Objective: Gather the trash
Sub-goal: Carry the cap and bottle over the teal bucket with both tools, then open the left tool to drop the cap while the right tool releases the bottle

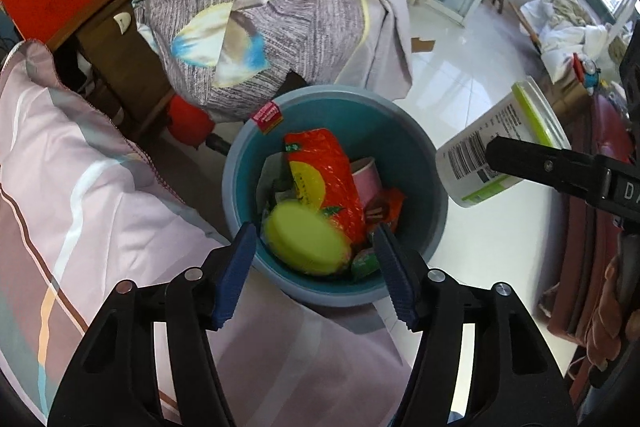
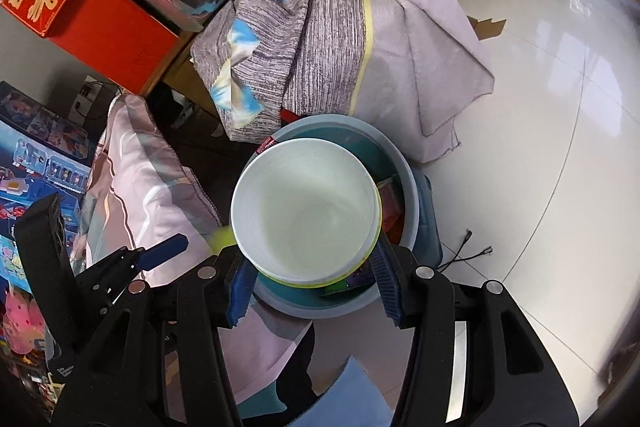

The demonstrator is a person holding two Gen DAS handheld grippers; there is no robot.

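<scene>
A round blue bin point(image 1: 400, 131) stands on the floor beside the bed, holding a red-orange snack wrapper point(image 1: 320, 179), a pink paper cup point(image 1: 366, 179) and other scraps. My left gripper point(image 1: 314, 233) hovers over its near rim, open. A blurred yellow-green lid point(image 1: 306, 243) lies in the gap between the blue pads, touching neither. My right gripper point(image 2: 310, 259) is shut on a white tub point(image 2: 304, 215) with a green rim, its empty mouth facing the camera, just above the bin point(image 2: 408, 187). In the left wrist view the tub point(image 1: 500, 147) hangs right of the bin.
A bed with a pink striped cover point(image 1: 80, 187) borders the bin on the left. Behind it sits a bundle under grey cloth point(image 1: 280, 27), with a red box point(image 2: 100, 19) and cluttered desk beyond. White tiled floor point(image 1: 460, 75) opens to the right, with cables point(image 2: 468, 247) lying on it.
</scene>
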